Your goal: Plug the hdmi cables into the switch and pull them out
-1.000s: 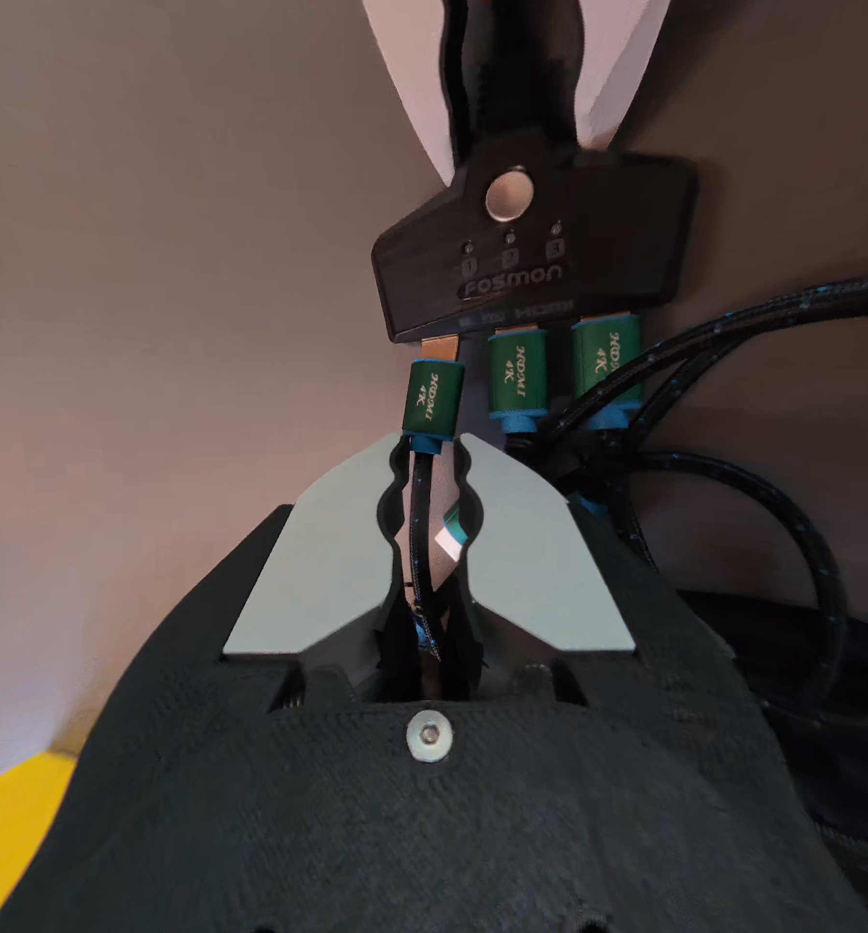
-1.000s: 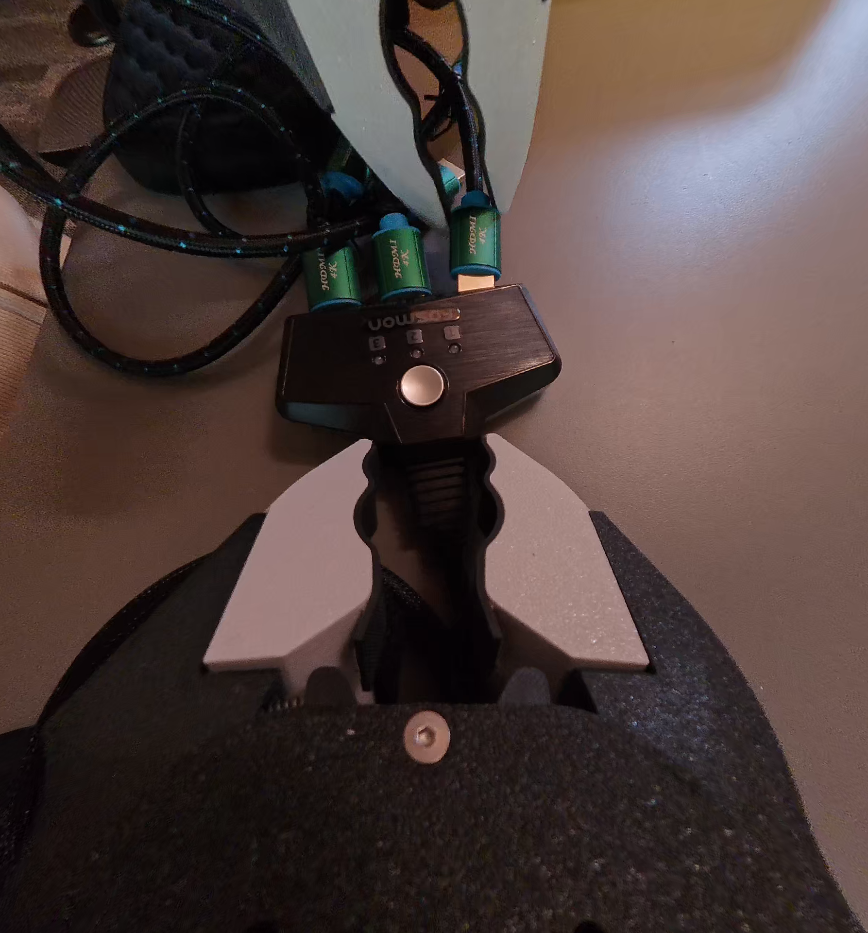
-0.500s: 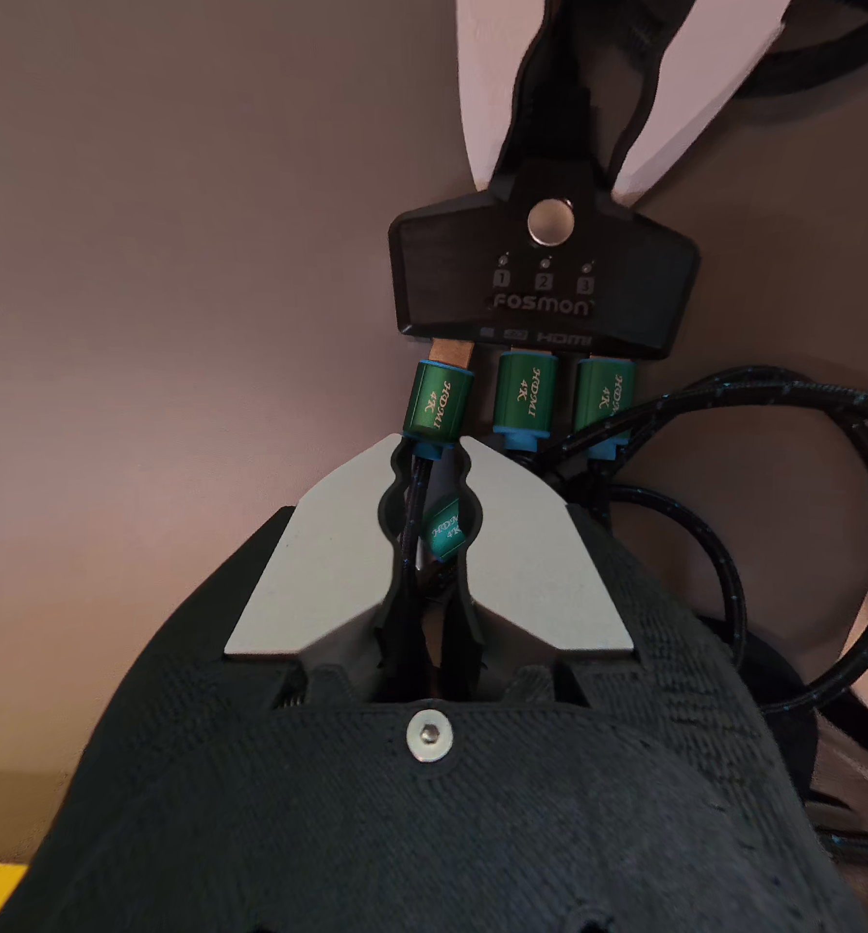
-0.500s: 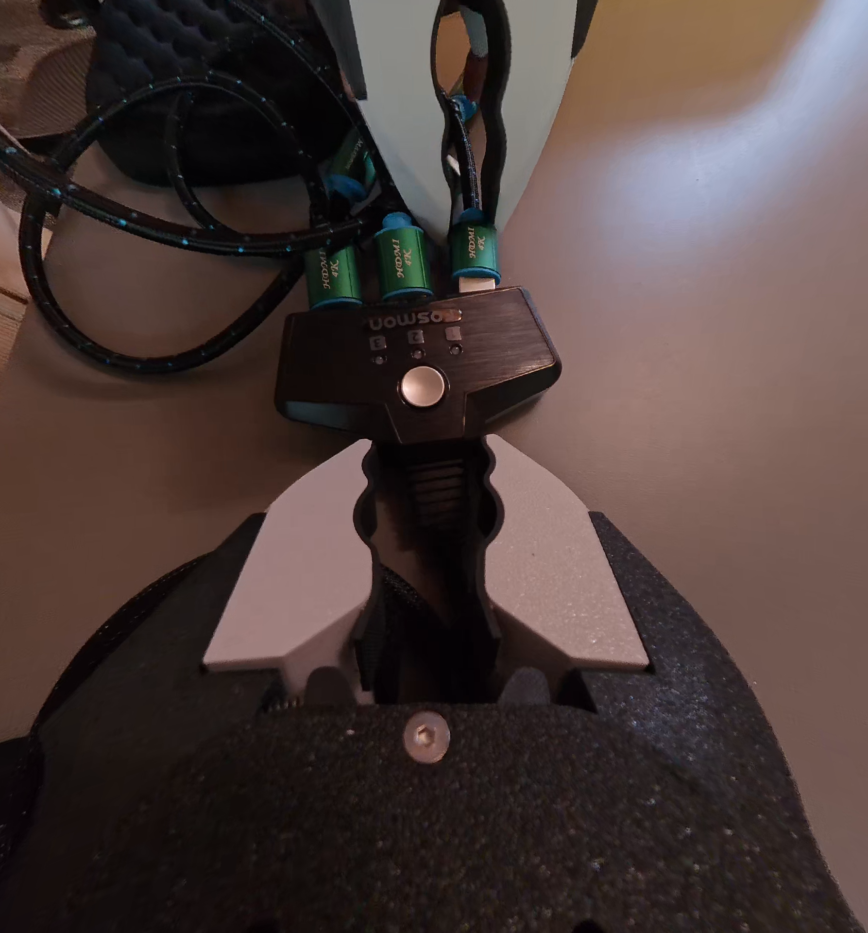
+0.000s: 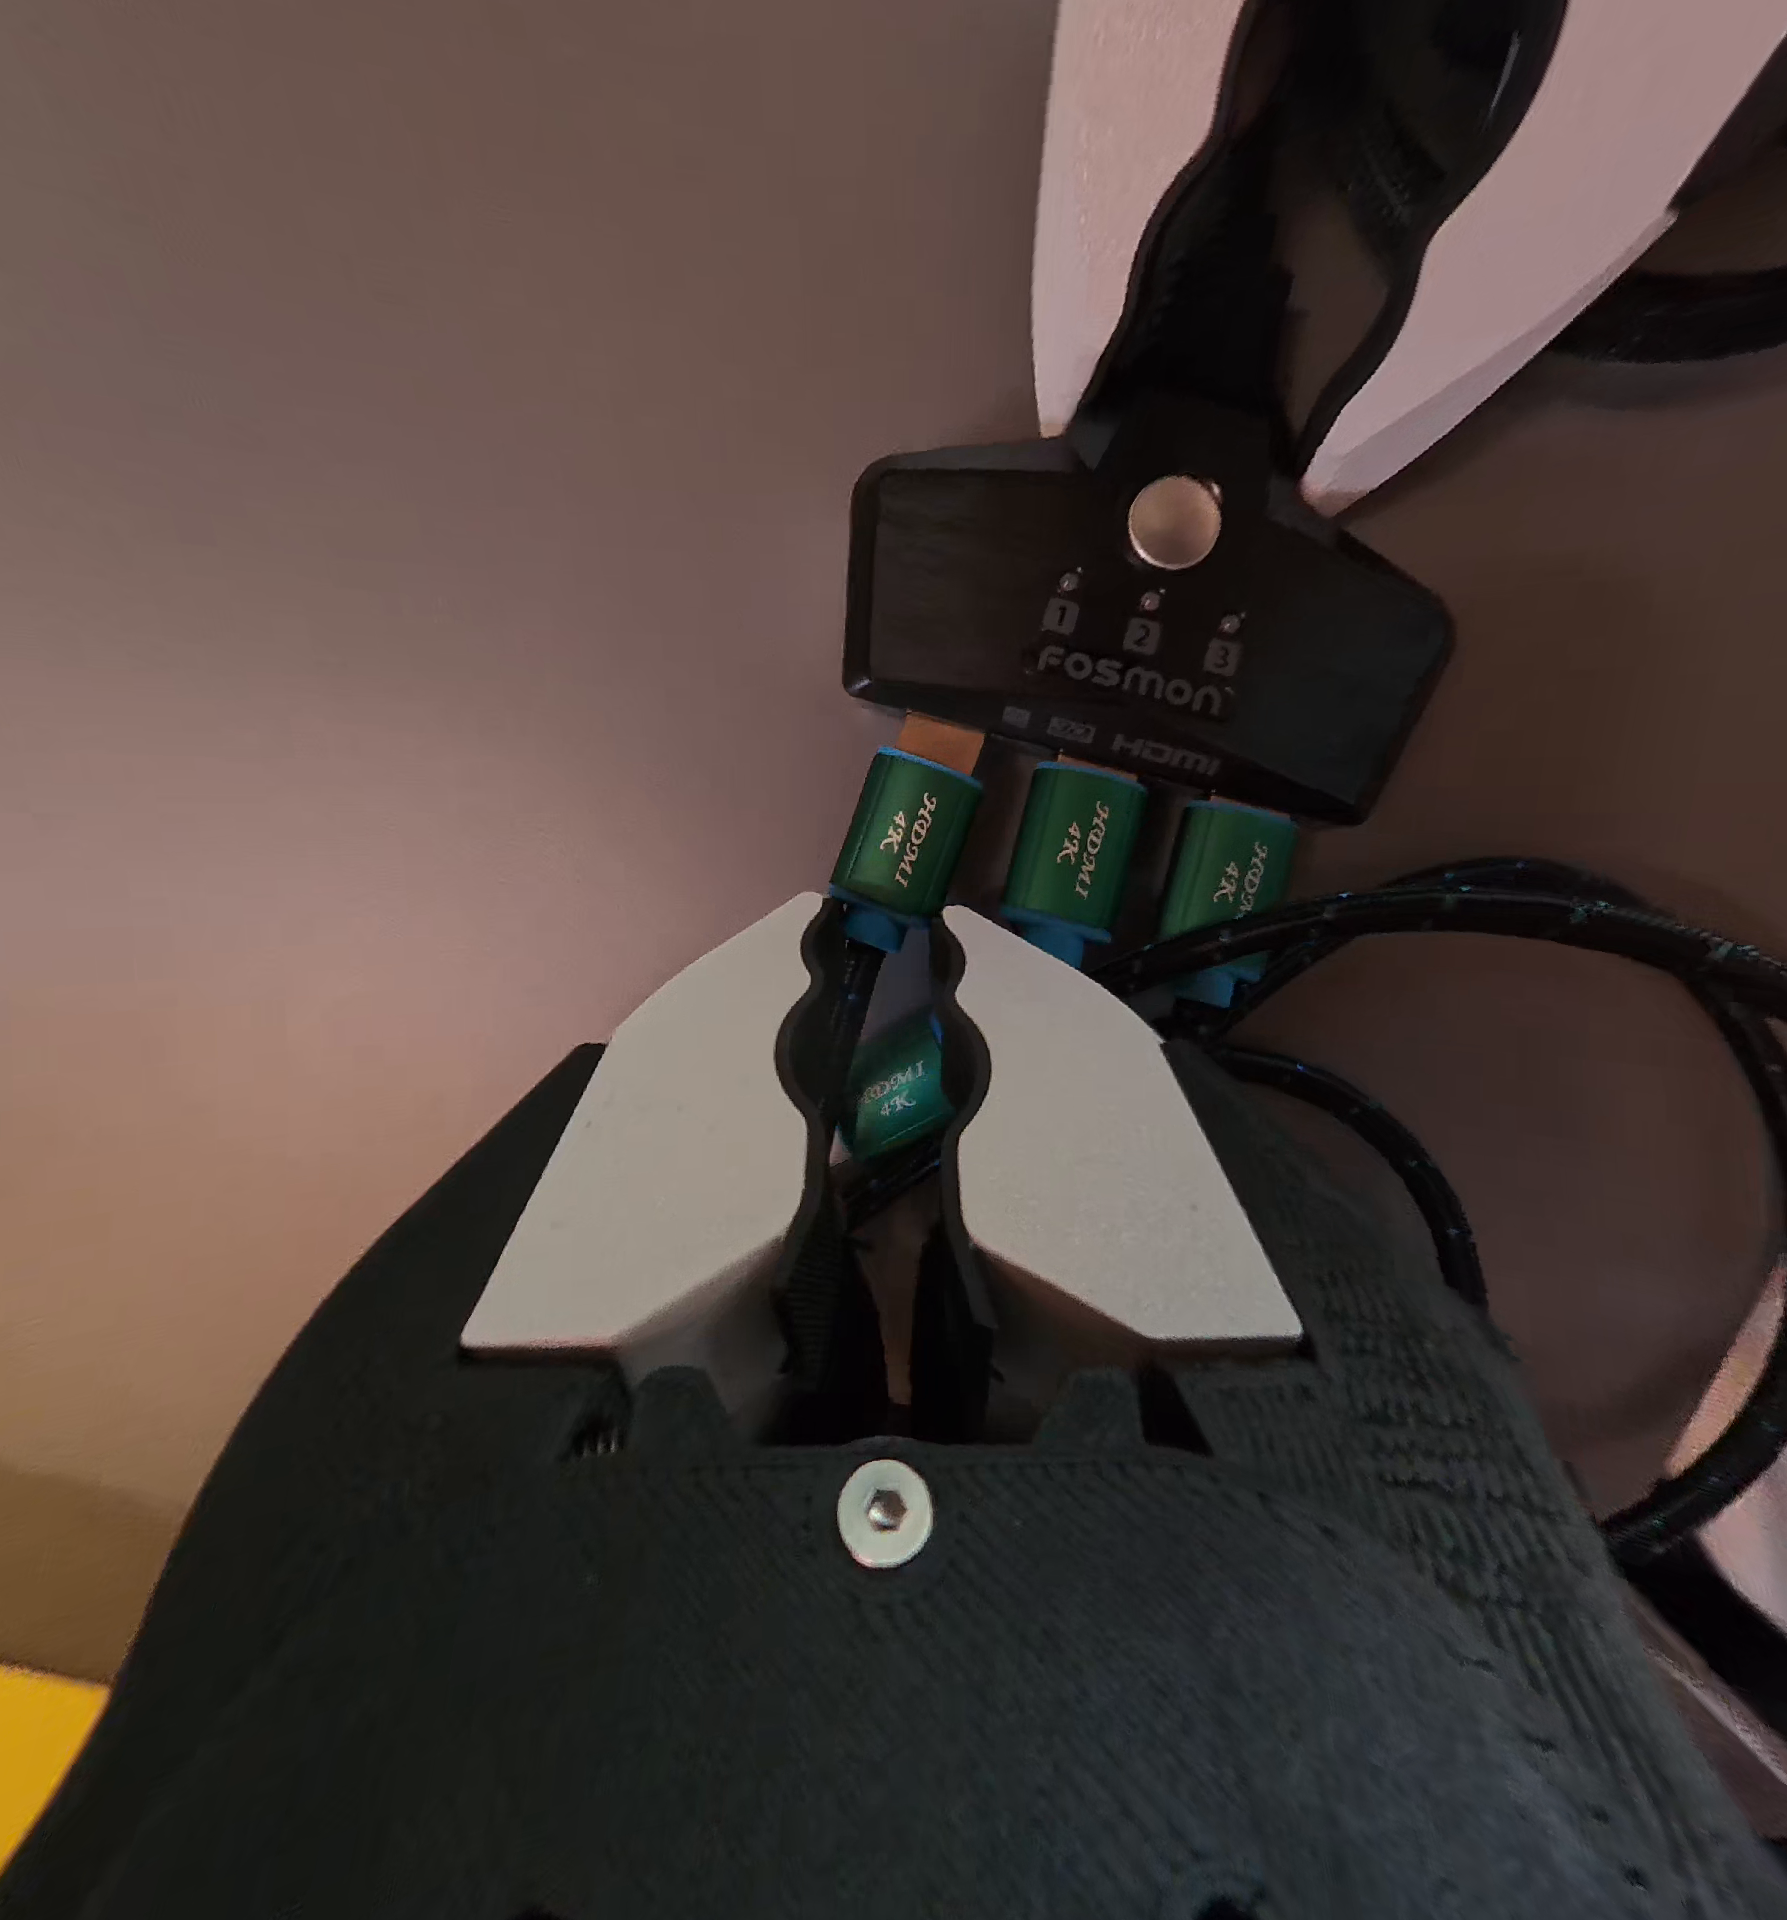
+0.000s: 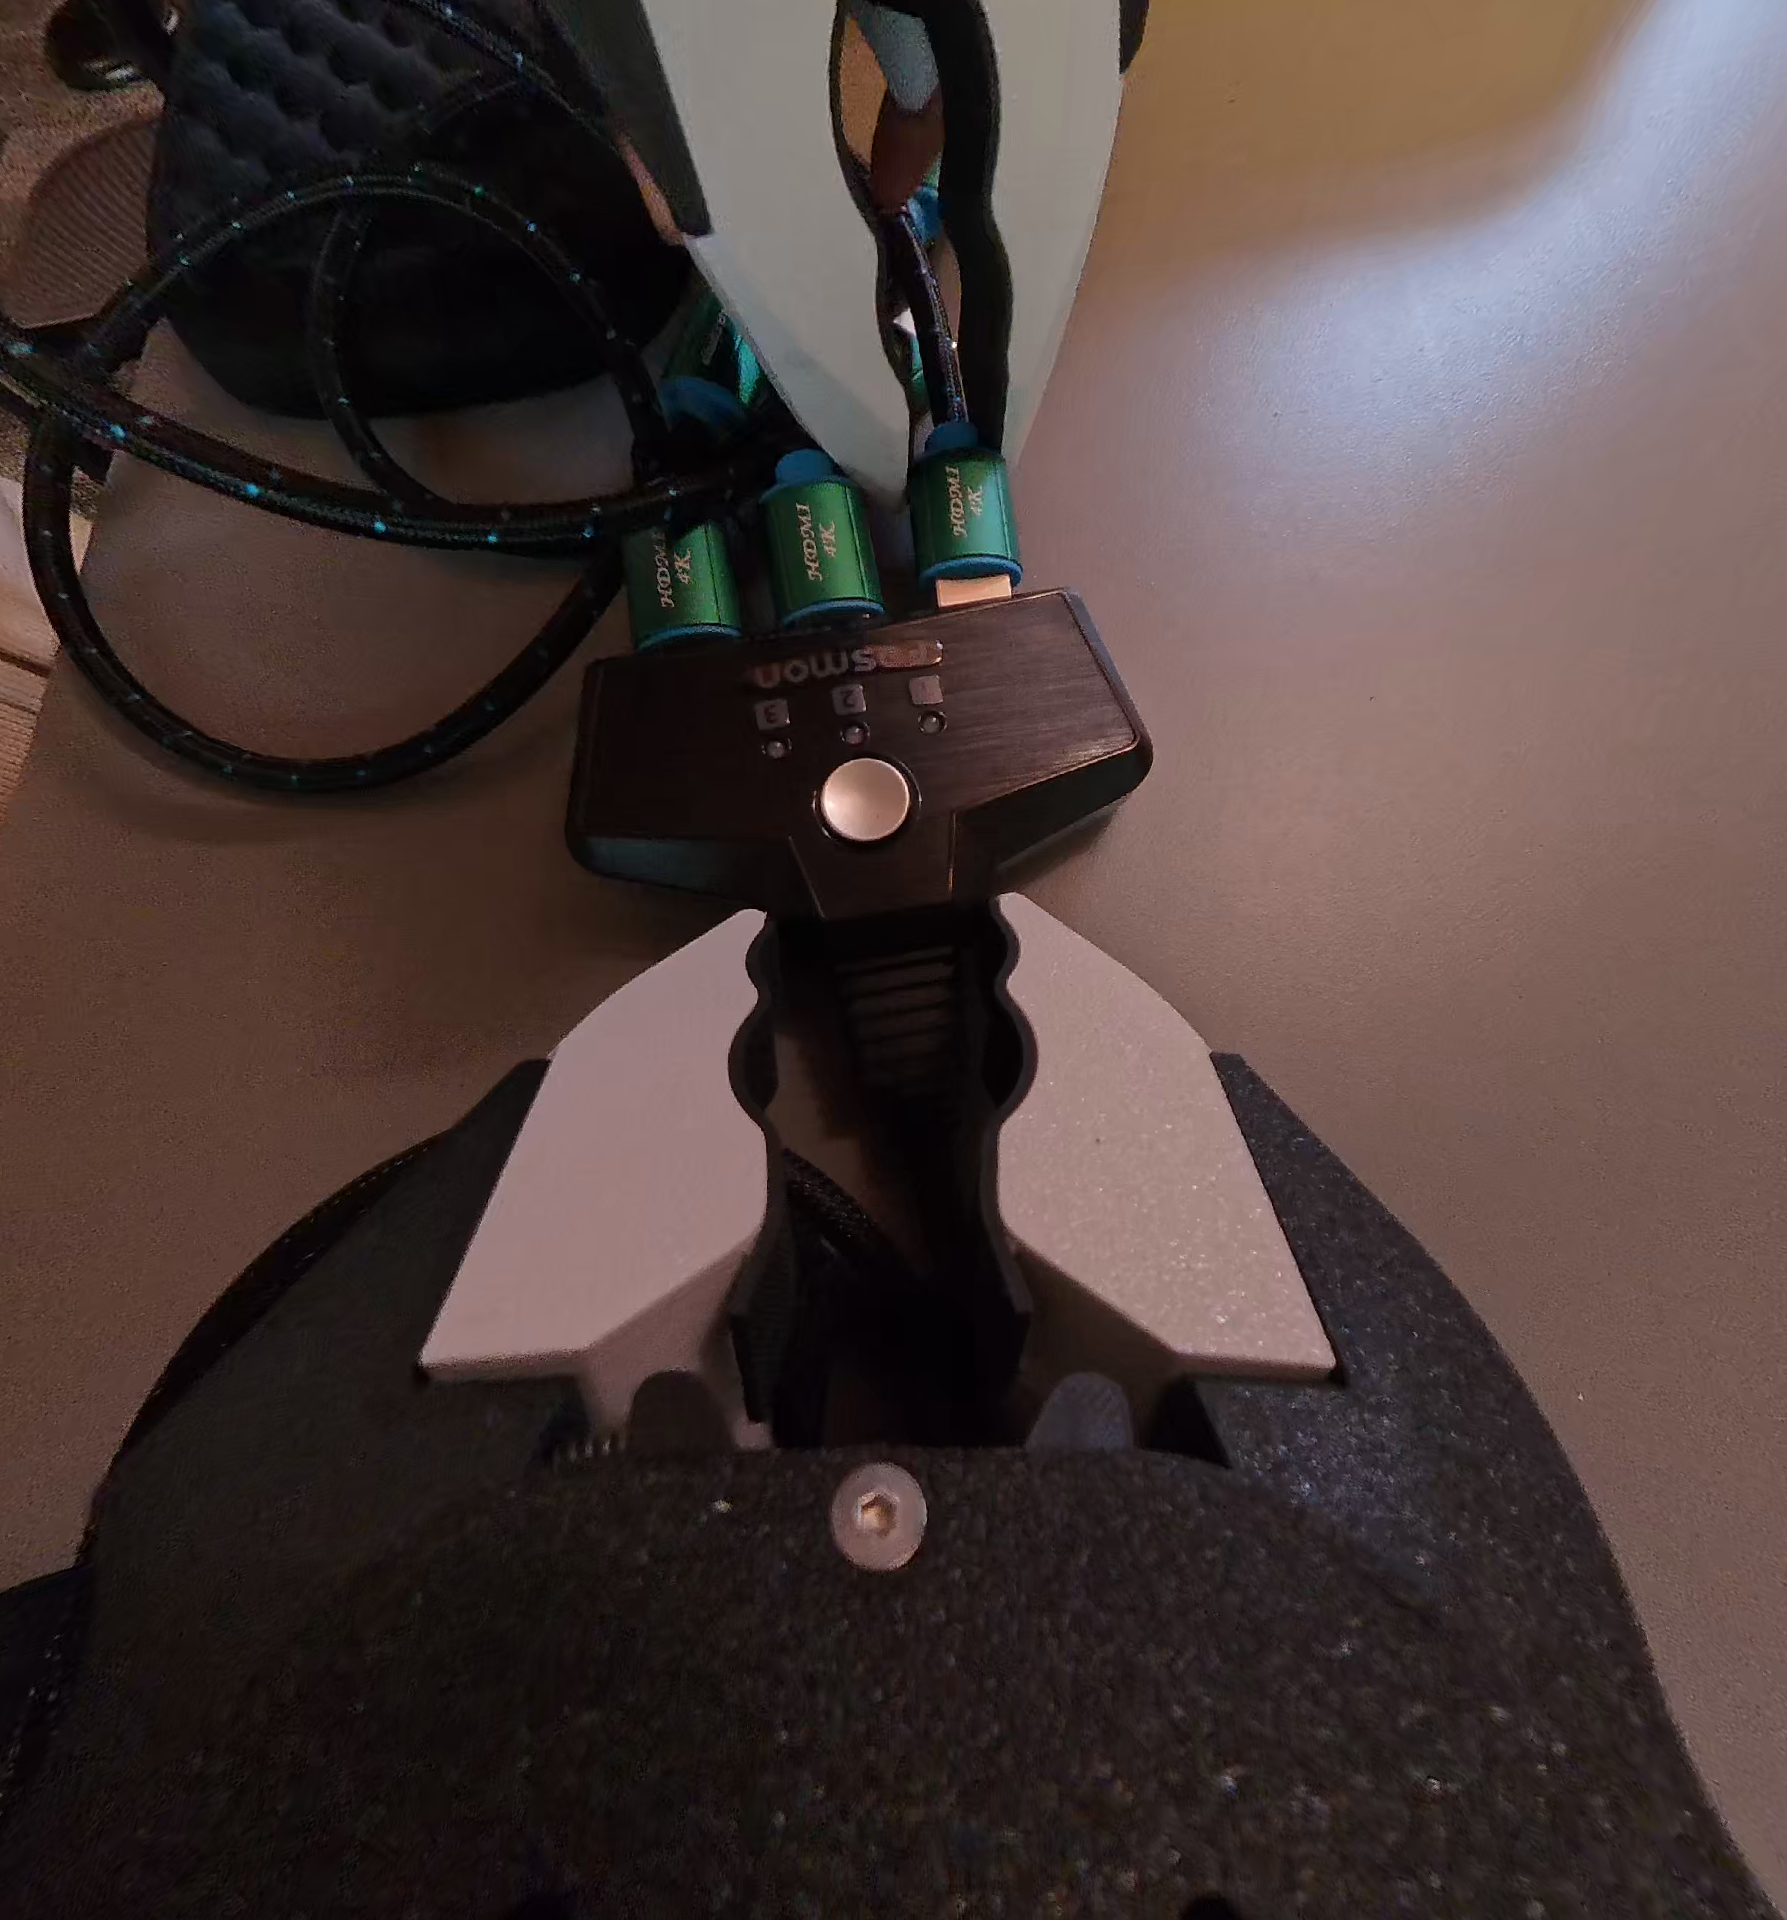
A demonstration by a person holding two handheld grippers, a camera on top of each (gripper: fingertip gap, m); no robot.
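on the brown table (image 6: 1491,727), the left gripper (image 5: 884,920) is closed on the cable just behind the outermost green plug (image 5: 904,836), its gold tip half out of the switch (image 5: 1138,634) as before. right gripper (image 6: 878,920) clamps the switch's tail; both have swung sideways, so the pull looks stalled.

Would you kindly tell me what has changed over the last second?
Very little. In the left wrist view the switch has drifted right and turned slightly. The left tongs still clamp the cable behind the half-inserted plug; the right tongs still hold the switch's tail. The other two plugs stay seated.
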